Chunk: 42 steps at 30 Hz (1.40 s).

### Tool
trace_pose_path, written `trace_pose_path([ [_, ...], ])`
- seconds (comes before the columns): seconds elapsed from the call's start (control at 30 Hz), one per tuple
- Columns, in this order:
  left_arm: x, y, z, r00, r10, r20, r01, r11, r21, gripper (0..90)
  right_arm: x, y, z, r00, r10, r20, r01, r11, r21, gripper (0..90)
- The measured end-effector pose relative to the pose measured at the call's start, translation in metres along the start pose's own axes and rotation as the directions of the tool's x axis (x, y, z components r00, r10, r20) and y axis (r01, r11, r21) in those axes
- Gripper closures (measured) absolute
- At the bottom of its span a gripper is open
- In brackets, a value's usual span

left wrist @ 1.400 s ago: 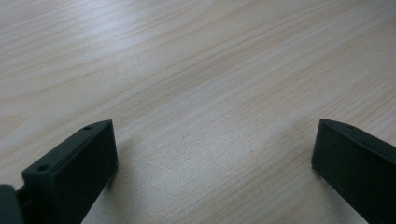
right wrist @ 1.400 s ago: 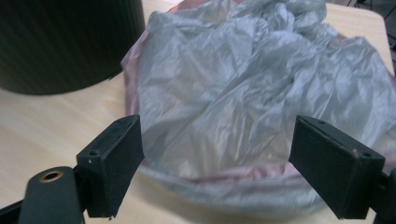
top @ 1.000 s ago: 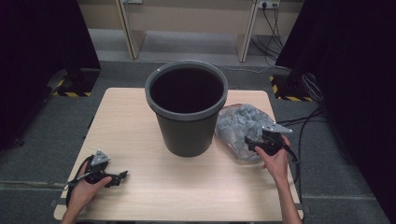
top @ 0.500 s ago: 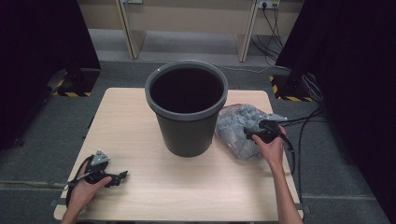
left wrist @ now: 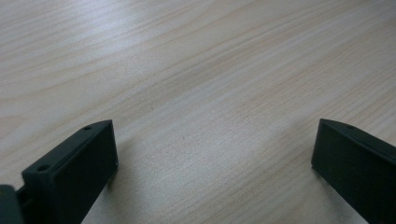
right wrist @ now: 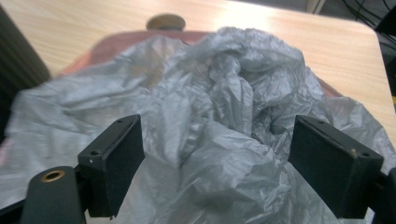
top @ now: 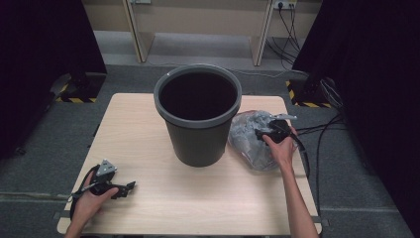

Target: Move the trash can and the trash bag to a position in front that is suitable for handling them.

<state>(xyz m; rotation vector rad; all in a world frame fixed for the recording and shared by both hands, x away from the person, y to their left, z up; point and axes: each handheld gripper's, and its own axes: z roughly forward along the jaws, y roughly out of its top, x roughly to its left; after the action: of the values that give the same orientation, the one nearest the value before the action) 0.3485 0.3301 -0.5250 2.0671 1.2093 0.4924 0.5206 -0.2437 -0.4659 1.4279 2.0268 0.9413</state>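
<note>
A crumpled grey plastic bag (top: 247,141) lies on the table to the right of a tall dark grey bin (top: 198,121). In the right gripper view the bag (right wrist: 219,102) bunches up between and beyond my black jaws. My right gripper (top: 261,135) hovers over the bag's top, open wide (right wrist: 217,163), with nothing pinched. A reddish flat thing (right wrist: 116,44) shows under the bag. My left gripper (top: 129,188) rests low at the table's front left, open over bare wood (left wrist: 215,163).
The light wooden table (top: 198,198) has free room in front of the bin. The bin's dark wall (right wrist: 18,56) stands close on the left of the right gripper view. Cables (top: 322,134) trail off the table's right side onto the grey floor.
My right gripper has moved away from the person and a little left, further over the bag. The left gripper has stayed put.
</note>
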Motion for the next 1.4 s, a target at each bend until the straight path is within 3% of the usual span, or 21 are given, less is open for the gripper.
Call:
trace_pose_path([
  [0.1, 0.0, 0.0, 0.0, 1.0, 0.0, 0.0, 0.0, 1.0, 0.0, 0.0, -0.002, -0.004, 0.011, 0.9999, 0.0, 0.013, 0.0, 0.999, 0.047, 18.3],
  [0.27, 0.0, 0.0, 0.0, 1.0, 0.0, 0.0, 0.0, 1.0, 0.0, 0.0, 0.003, -0.014, 0.016, 0.999, -0.042, 0.012, 0.041, 0.995, 0.093, 18.5],
  [0.47, 0.0, 0.0, 0.0, 1.0, 0.0, 0.0, 0.0, 1.0, 0.0, 0.0, 0.013, -0.034, -0.002, 0.9934, -0.114, -0.016, 0.115, 0.987, 0.108, 18.5],
  [0.5, 0.0, 0.0, 0.0, 1.0, 0.0, 0.0, 0.0, 1.0, 0.0, 0.0, 0.019, -0.043, -0.011, 0.9901, -0.137, -0.03, 0.14, 0.984, 0.115, 18.3],
  [0.6, 0.0, 0.0, 0.0, 1.0, 0.0, 0.0, 0.0, 1.0, 0.0, 0.0, 0.025, -0.053, -0.022, 0.988, -0.149, -0.04, 0.153, 0.982, 0.114, 18.3],
  [0.63, 0.0, 0.0, 0.0, 1.0, 0.0, 0.0, 0.0, 1.0, 0.0, 0.0, 0.031, -0.062, -0.035, 0.9854, -0.159, -0.059, 0.165, 0.981, 0.105, 18.4],
  [0.67, 0.0, 0.0, 0.0, 1.0, 0.0, 0.0, 0.0, 1.0, 0.0, 0.0, 0.031, -0.062, -0.035, 0.9854, -0.159, -0.059, 0.165, 0.981, 0.105, 18.4],
  [0.7, 0.0, 0.0, 0.0, 1.0, 0.0, 0.0, 0.0, 1.0, 0.0, 0.0, 0.038, -0.068, -0.052, 0.9831, -0.161, -0.087, 0.17, 0.98, 0.105, 18.6],
  [0.73, 0.0, 0.0, 0.0, 1.0, 0.0, 0.0, 0.0, 1.0, 0.0, 0.0, 0.038, -0.068, -0.052, 0.9831, -0.161, -0.087, 0.17, 0.98, 0.105, 18.6],
  [0.77, 0.0, 0.0, 0.0, 1.0, 0.0, 0.0, 0.0, 1.0, 0.0, 0.0, 0.043, -0.069, -0.071, 0.9809, -0.163, -0.106, 0.172, 0.982, 0.075, 19.0],
  [0.83, 0.0, 0.0, 0.0, 1.0, 0.0, 0.0, 0.0, 1.0, 0.0, 0.0, 0.042, -0.064, -0.089, 0.9811, -0.145, -0.128, 0.149, 0.989, 0.018, 18.7],
  [0.87, 0.0, 0.0, 0.0, 1.0, 0.0, 0.0, 0.0, 1.0, 0.0, 0.0, 0.042, -0.064, -0.089, 0.9811, -0.145, -0.128, 0.149, 0.989, 0.018, 18.7],
  [0.9, 0.0, 0.0, 0.0, 1.0, 0.0, 0.0, 0.0, 1.0, 0.0, 0.0, 0.037, -0.055, -0.101, 0.9802, -0.113, -0.162, 0.107, 0.993, -0.045, 18.0],
  [0.97, 0.0, 0.0, 0.0, 1.0, 0.0, 0.0, 0.0, 1.0, 0.0, 0.0, 0.033, -0.051, -0.104, 0.9796, -0.103, -0.173, 0.092, 0.994, -0.066, 18.0],
  [1.03, 0.0, 0.0, 0.0, 1.0, 0.0, 0.0, 0.0, 1.0, 0.0, 0.0, 0.02, -0.04, -0.1, 0.988, -0.067, -0.139, 0.058, 0.996, -0.073, 17.1],
  [1.13, 0.0, 0.0, 0.0, 1.0, 0.0, 0.0, 0.0, 1.0, 0.0, 0.0, 0.01, -0.036, -0.086, 0.991, -0.049, -0.125, 0.041, 0.997, -0.062, 17.2],
  [1.2, 0.0, 0.0, 0.0, 1.0, 0.0, 0.0, 0.0, 1.0, 0.0, 0.0, 0.0, -0.034, -0.06, 0.9932, -0.05, -0.106, 0.048, 0.999, -0.02, 18.3],
  [1.27, 0.0, 0.0, 0.0, 1.0, 0.0, 0.0, 0.0, 1.0, 0.0, 0.0, -0.001, -0.035, -0.051, 0.9929, -0.058, -0.104, 0.058, 0.998, -0.002, 19.0],
  [1.3, 0.0, 0.0, 0.0, 1.0, 0.0, 0.0, 0.0, 1.0, 0.0, 0.0, 0.0, -0.039, -0.038, 0.9912, -0.071, -0.112, 0.078, 0.995, 0.059, 21.5],
  [1.37, 0.0, 0.0, 0.0, 1.0, 0.0, 0.0, 0.0, 1.0, 0.0, 0.0, 0.002, -0.042, -0.035, 0.9909, -0.073, -0.113, 0.082, 0.994, 0.078, 21.2],
  [1.4, 0.0, 0.0, 0.0, 1.0, 0.0, 0.0, 0.0, 1.0, 0.0, 0.0, 0.01, -0.048, -0.036, 0.9879, -0.091, -0.125, 0.103, 0.991, 0.089, 21.0],
])
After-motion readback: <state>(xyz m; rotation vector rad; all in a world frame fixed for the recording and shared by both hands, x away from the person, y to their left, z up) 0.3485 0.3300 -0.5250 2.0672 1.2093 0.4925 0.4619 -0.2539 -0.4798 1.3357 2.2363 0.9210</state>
